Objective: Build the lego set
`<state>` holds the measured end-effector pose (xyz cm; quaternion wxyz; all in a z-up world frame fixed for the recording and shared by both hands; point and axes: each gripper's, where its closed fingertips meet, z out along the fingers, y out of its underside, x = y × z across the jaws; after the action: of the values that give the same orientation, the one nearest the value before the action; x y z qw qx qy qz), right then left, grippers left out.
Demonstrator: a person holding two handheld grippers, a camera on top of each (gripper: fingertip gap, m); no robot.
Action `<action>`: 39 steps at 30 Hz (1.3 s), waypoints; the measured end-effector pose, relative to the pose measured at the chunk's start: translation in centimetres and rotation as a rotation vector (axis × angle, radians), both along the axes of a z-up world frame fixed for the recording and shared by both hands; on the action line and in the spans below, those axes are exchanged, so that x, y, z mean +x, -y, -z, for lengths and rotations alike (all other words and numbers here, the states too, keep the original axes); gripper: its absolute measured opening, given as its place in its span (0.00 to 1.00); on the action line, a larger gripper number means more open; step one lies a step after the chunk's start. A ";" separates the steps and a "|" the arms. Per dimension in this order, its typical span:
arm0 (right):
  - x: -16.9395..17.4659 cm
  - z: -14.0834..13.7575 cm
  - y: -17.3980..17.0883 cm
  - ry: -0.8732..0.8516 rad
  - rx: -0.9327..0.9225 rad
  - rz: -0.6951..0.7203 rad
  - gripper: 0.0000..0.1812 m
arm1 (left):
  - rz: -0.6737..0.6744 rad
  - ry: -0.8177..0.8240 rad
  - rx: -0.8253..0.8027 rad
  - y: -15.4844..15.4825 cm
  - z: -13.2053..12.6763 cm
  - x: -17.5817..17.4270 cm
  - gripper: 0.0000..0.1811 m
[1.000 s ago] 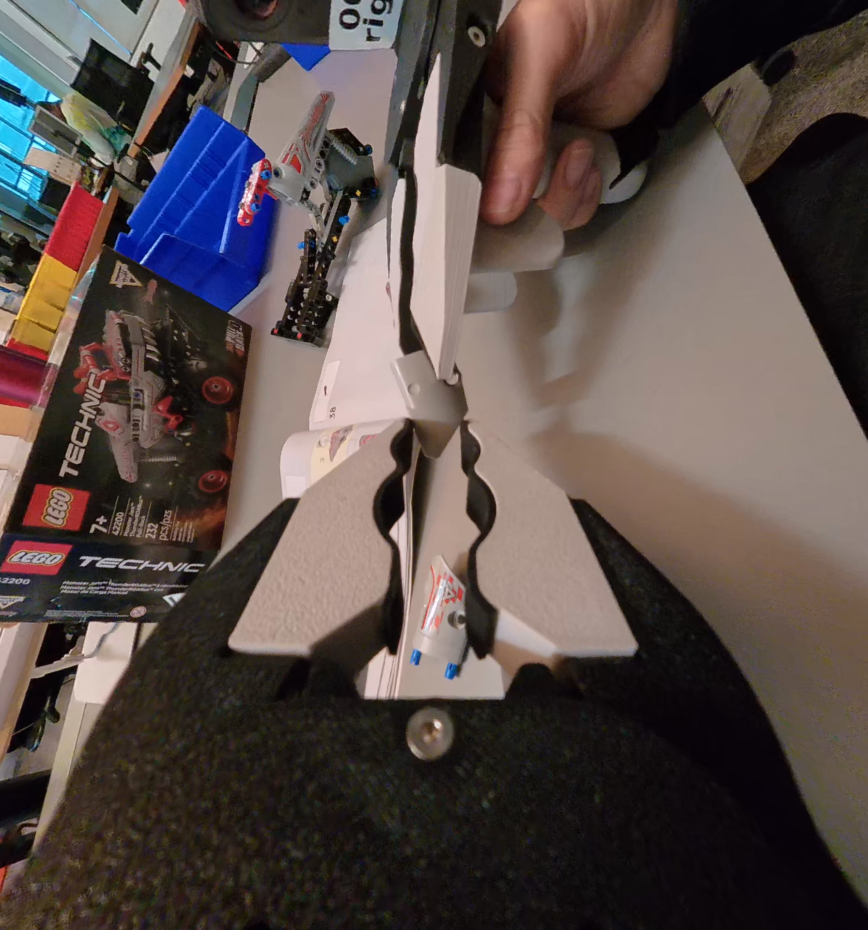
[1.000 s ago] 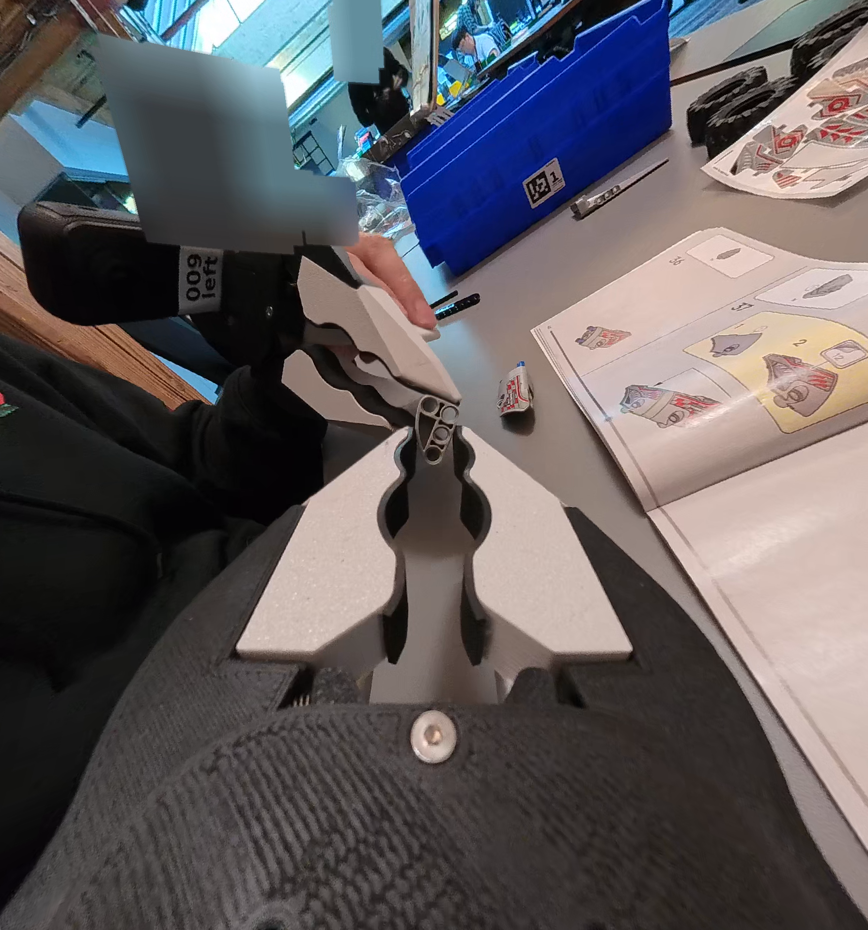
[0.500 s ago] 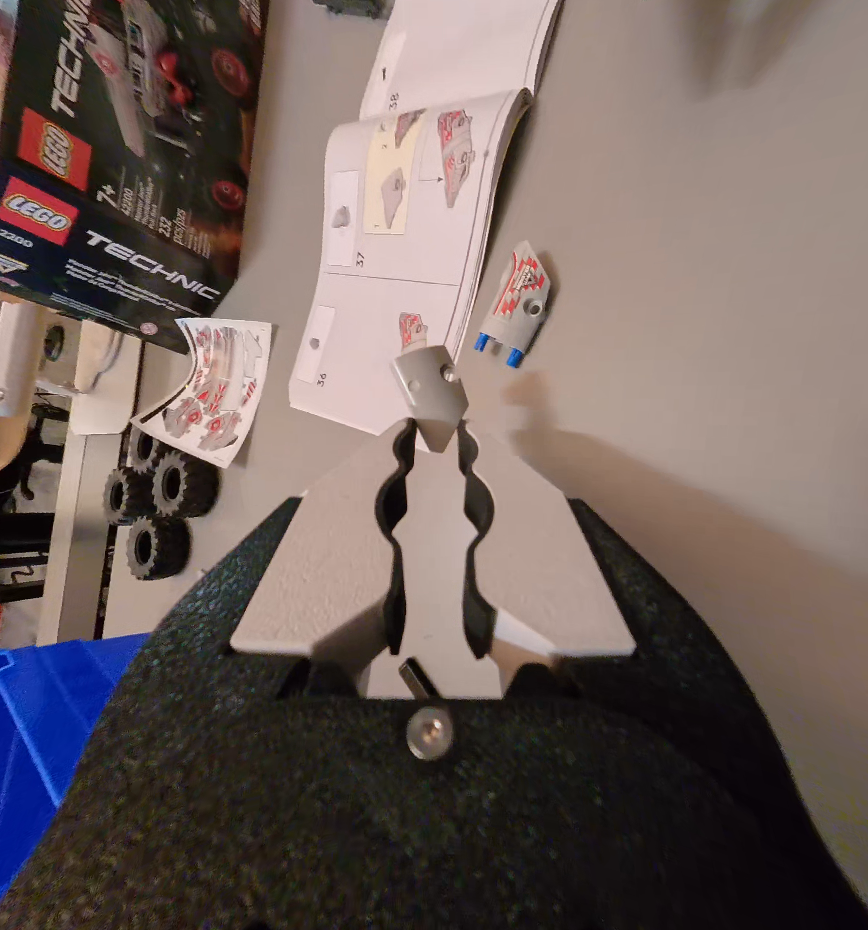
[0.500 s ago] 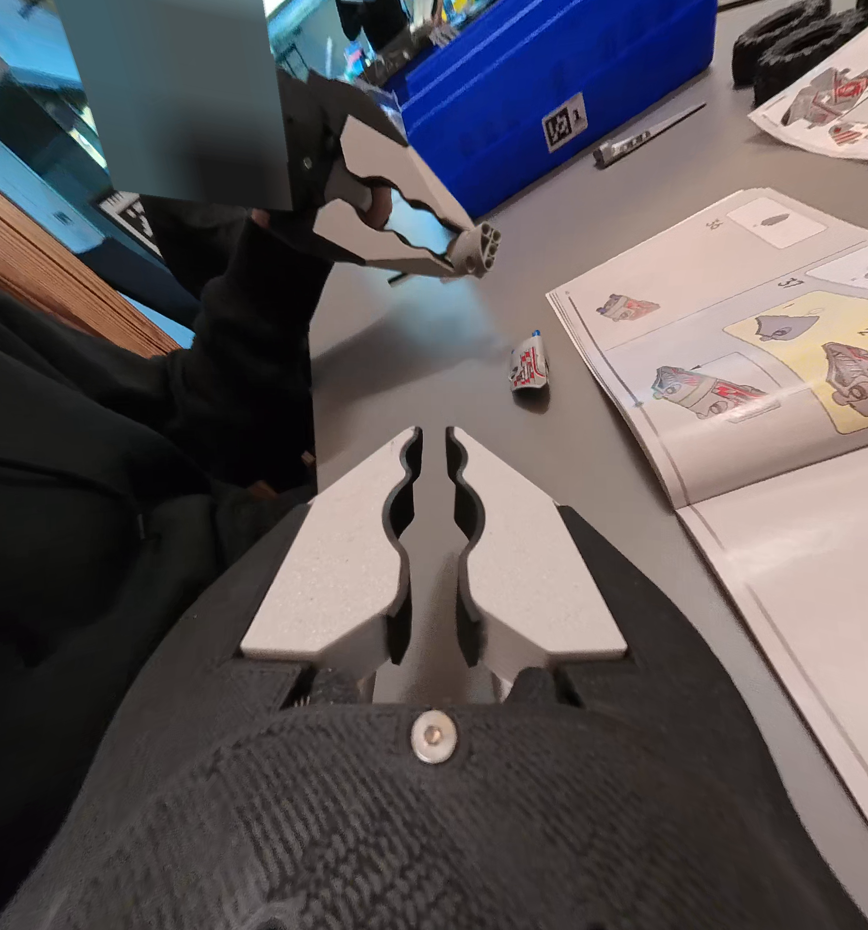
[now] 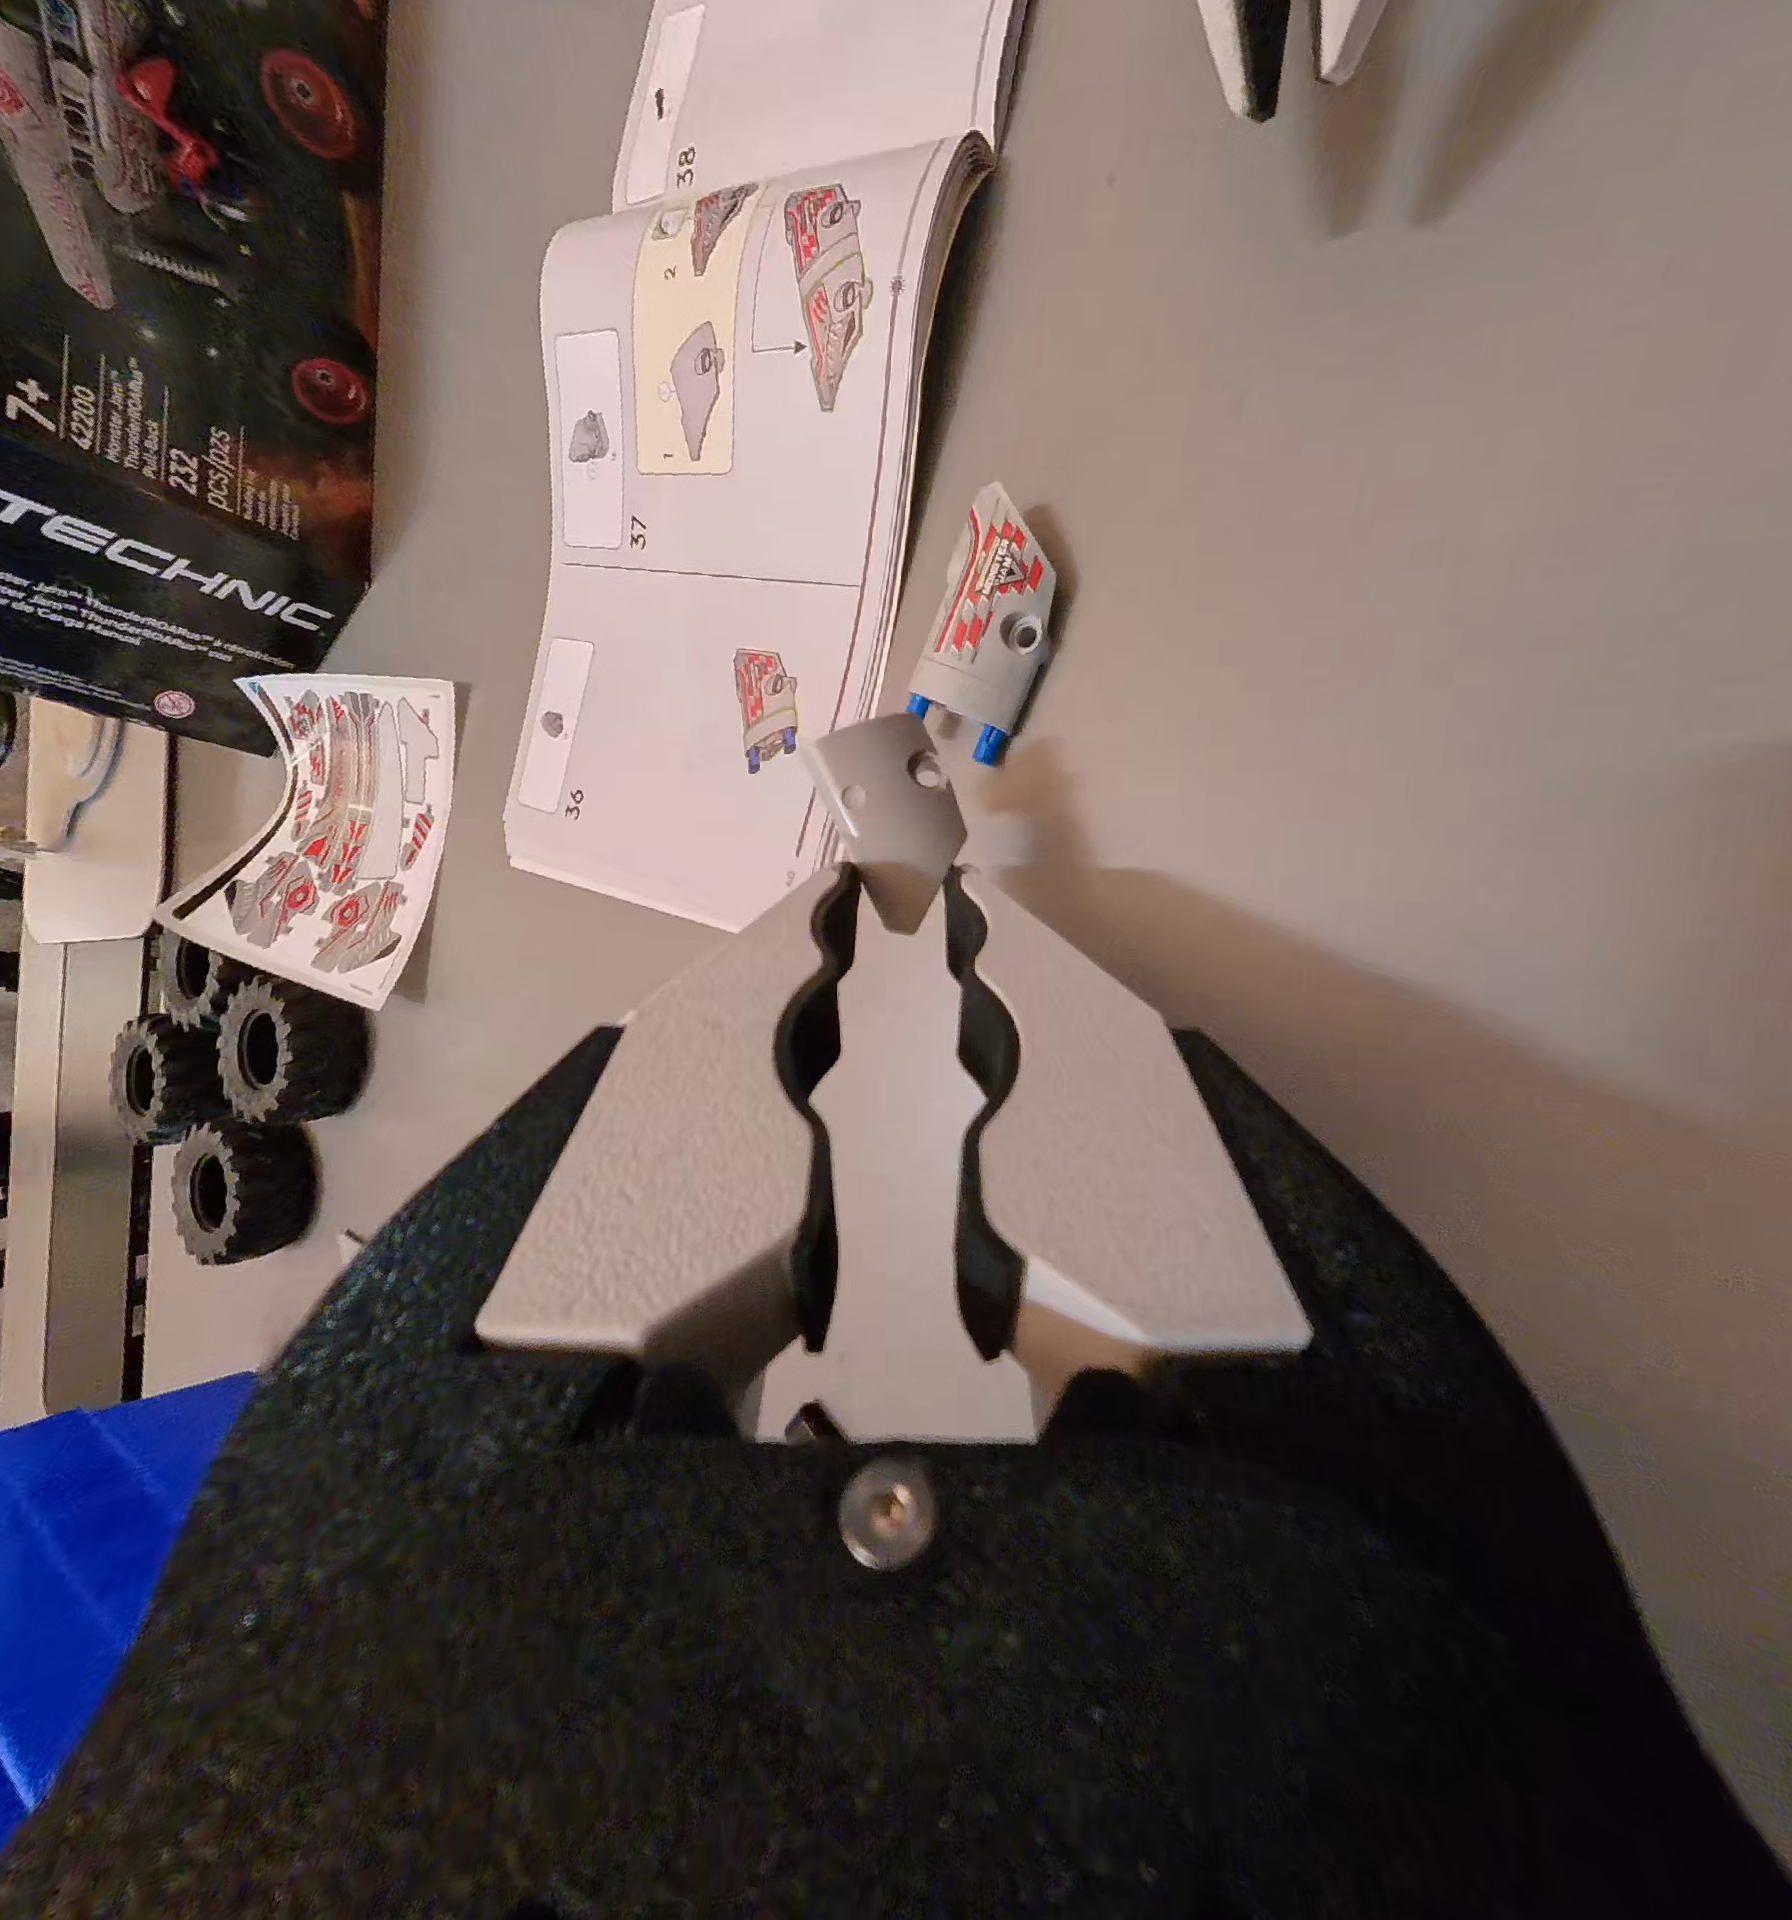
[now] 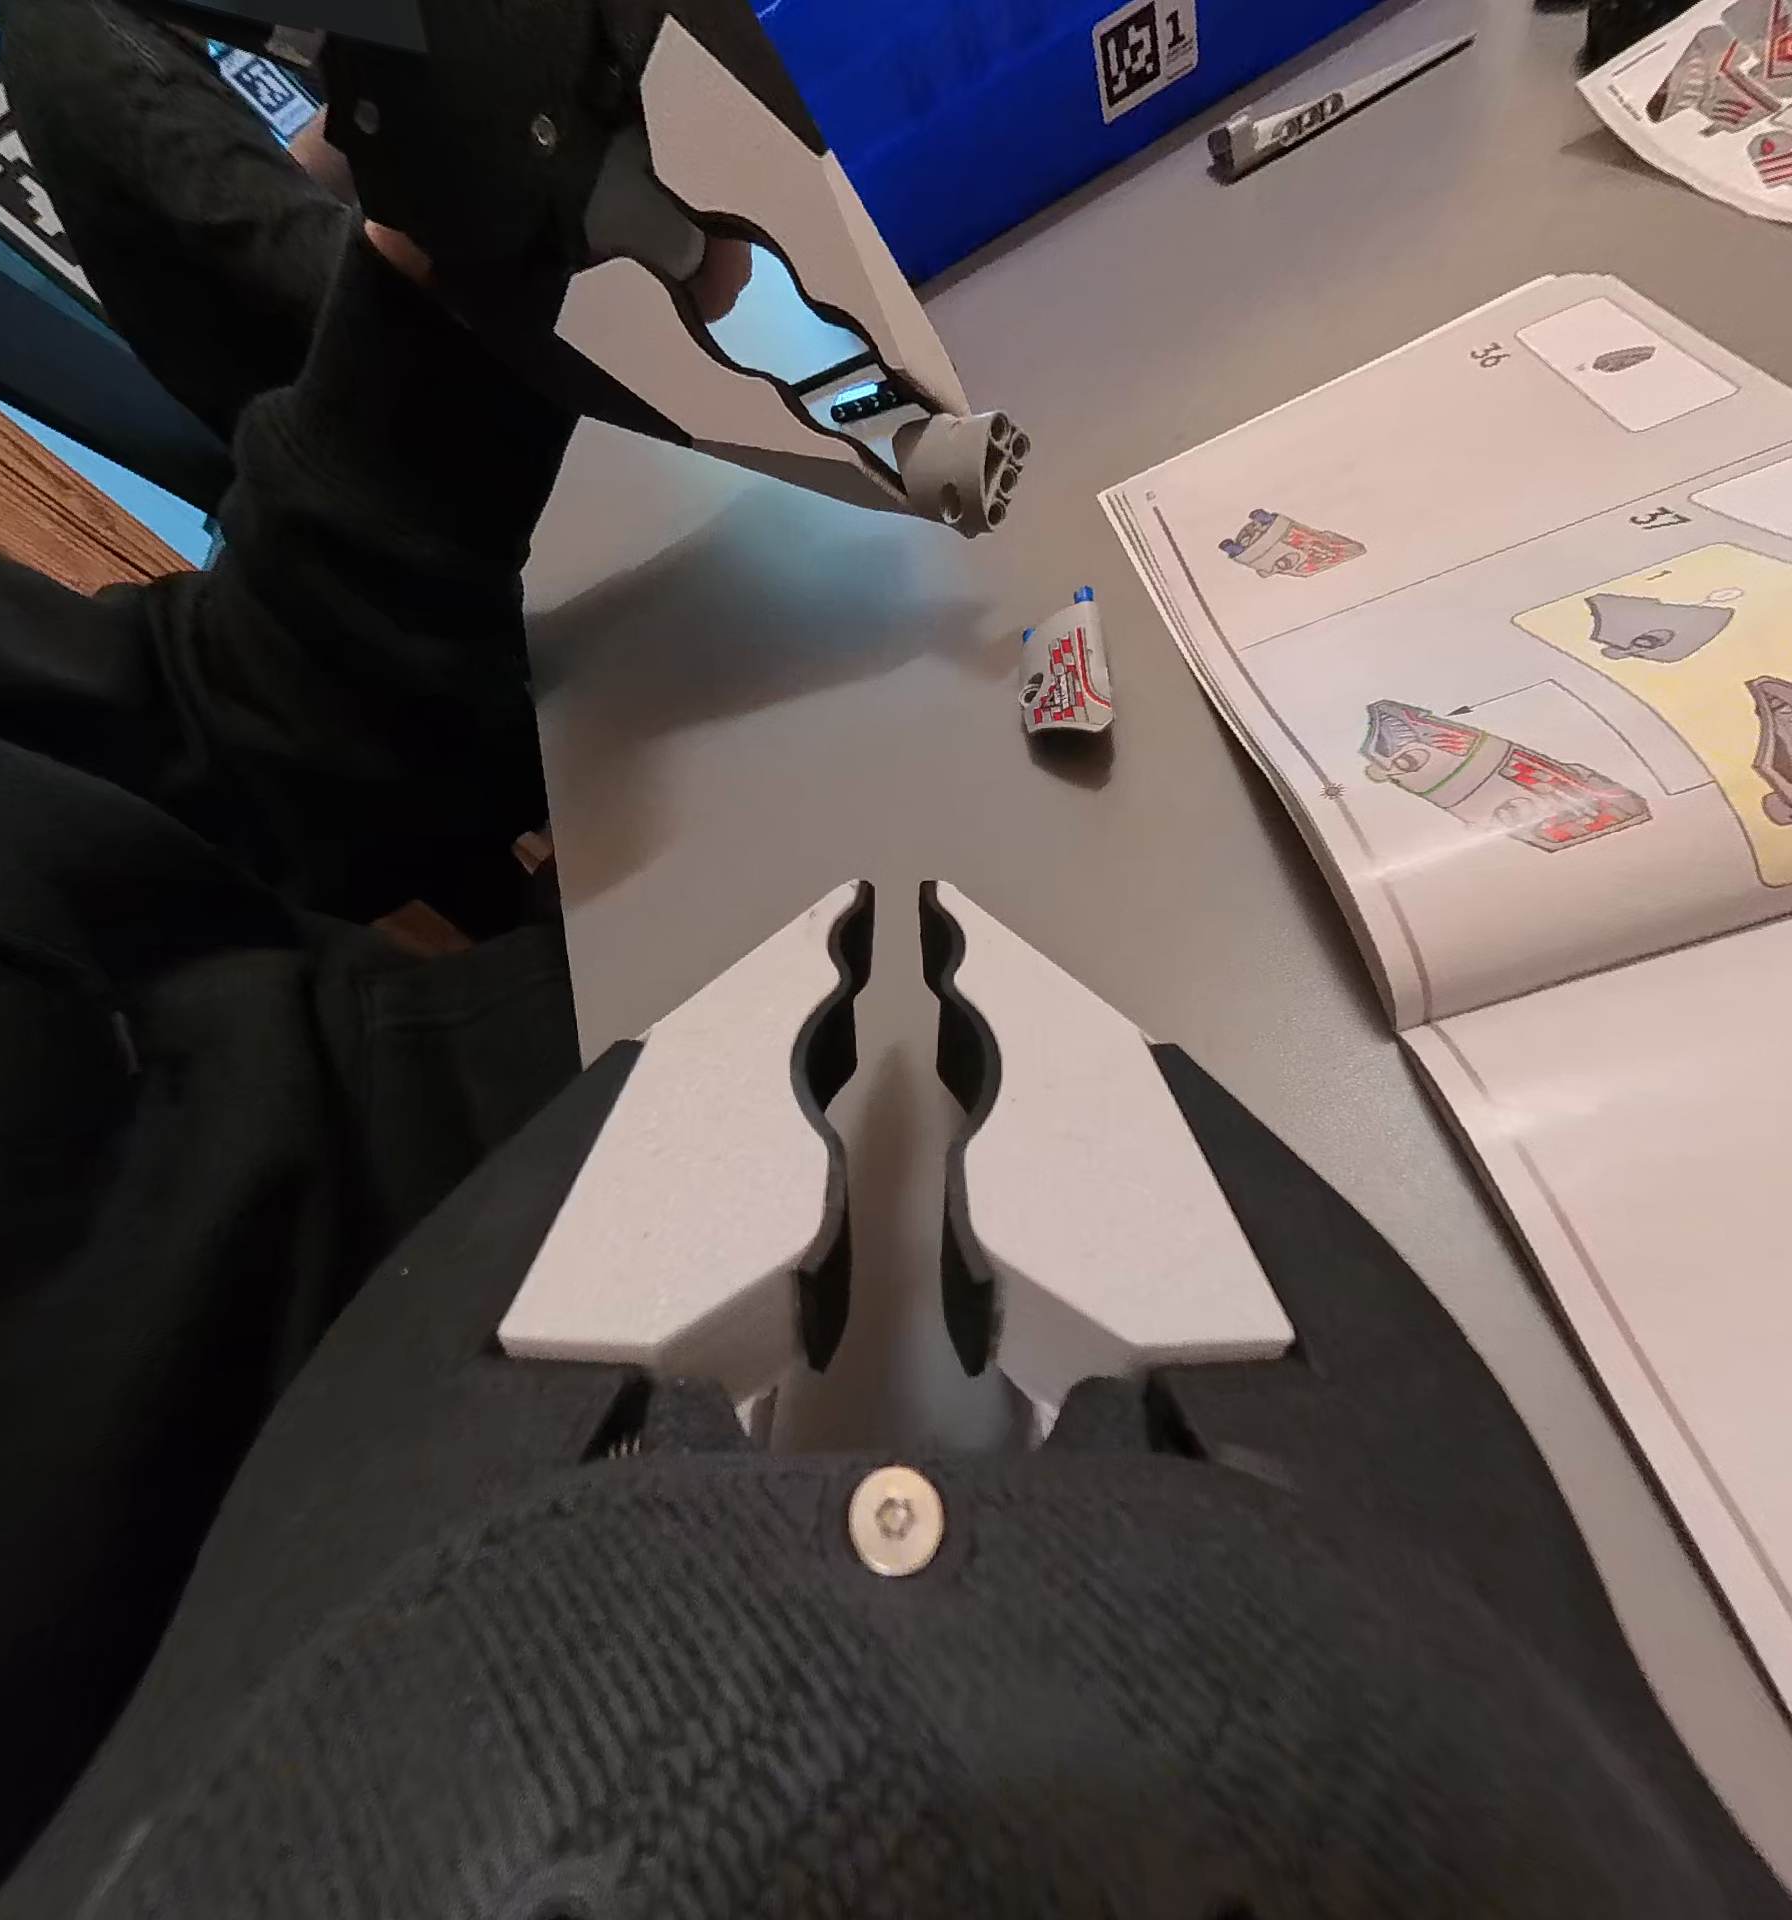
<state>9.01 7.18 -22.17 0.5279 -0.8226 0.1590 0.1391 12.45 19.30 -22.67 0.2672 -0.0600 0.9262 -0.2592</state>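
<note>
- Left gripper [image 5: 897, 883], jaws clamped on a plain grey panel [image 5: 887, 805], holds it above the table, likely for joining.
- Stickered panel [image 5: 991, 613] lies at one o'clock beyond it, beside the open manual [image 5: 726, 499].
- Right gripper [image 6: 897, 899]: jaws slightly apart, empty.

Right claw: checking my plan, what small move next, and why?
Probably lower the right claw, empty and slightly open, onto the stickered panel lying loose beside the booklet; the left claw already holds the plain grey panel.
</note>
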 end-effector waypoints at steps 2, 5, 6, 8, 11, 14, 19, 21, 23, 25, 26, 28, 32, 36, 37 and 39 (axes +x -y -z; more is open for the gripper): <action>0.0 0.1 0.0 0.005 -0.010 0.004 0.03 | -0.001 -0.002 0.001 0.0 0.1 0.0 0.07; 0.1 0.3 -0.1 0.012 -0.023 0.008 0.03 | -0.006 -0.006 0.007 -0.2 0.2 0.0 0.07; 0.0 0.4 -0.1 0.014 -0.026 0.005 0.03 | -0.006 -0.010 0.010 -0.2 0.3 0.0 0.07; 0.0 0.5 -0.1 0.015 -0.033 0.004 0.03 | -0.010 -0.018 0.016 -0.3 0.5 0.0 0.07; -0.1 0.5 -0.2 0.013 -0.038 0.000 0.03 | -0.028 -0.030 0.030 -0.8 0.8 0.1 0.07; 0.1 0.6 -0.1 0.011 -0.040 0.007 0.03 | -0.053 -0.054 0.040 -1.2 1.4 0.3 0.07; 0.4 0.6 -0.1 0.008 -0.042 0.030 0.03 | -0.104 -0.113 0.022 -1.2 2.5 0.8 0.07; 0.5 0.7 -0.1 0.009 -0.047 0.039 0.03 | -0.098 -0.140 0.013 -0.6 2.9 0.6 0.07; 0.5 0.7 -0.1 0.010 -0.052 0.039 0.03 | -0.075 -0.159 0.012 0.1 3.2 0.4 0.07; 0.6 0.8 -0.1 0.011 -0.056 0.043 0.03 | -0.047 -0.166 0.014 0.7 3.3 0.0 0.07; 0.6 0.8 -0.1 0.010 -0.056 0.043 0.03 | -0.035 -0.169 0.012 1.1 3.3 -0.1 0.07; 0.6 0.8 -0.1 0.008 -0.055 0.044 0.03 | -0.015 -0.169 0.013 1.6 3.2 -0.3 0.07; 0.6 0.8 -0.1 0.006 -0.057 0.044 0.03 | 0.009 -0.157 0.017 2.4 3.3 -0.3 0.07; 0.5 1.0 -0.1 0.011 -0.065 0.040 0.03 | 0.028 -0.150 0.013 3.2 3.3 -0.4 0.07; 0.5 1.0 -0.1 0.012 -0.067 0.038 0.03 | 0.032 -0.150 0.012 3.3 3.3 -0.4 0.07; 0.4 1.1 -0.1 0.013 -0.071 0.036 0.03 | 0.035 -0.150 0.012 3.4 3.3 -0.4 0.07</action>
<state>9.43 7.32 -23.23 0.5016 -0.8389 0.1751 0.1183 12.03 15.86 -25.95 0.1928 -0.0612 0.9461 -0.2530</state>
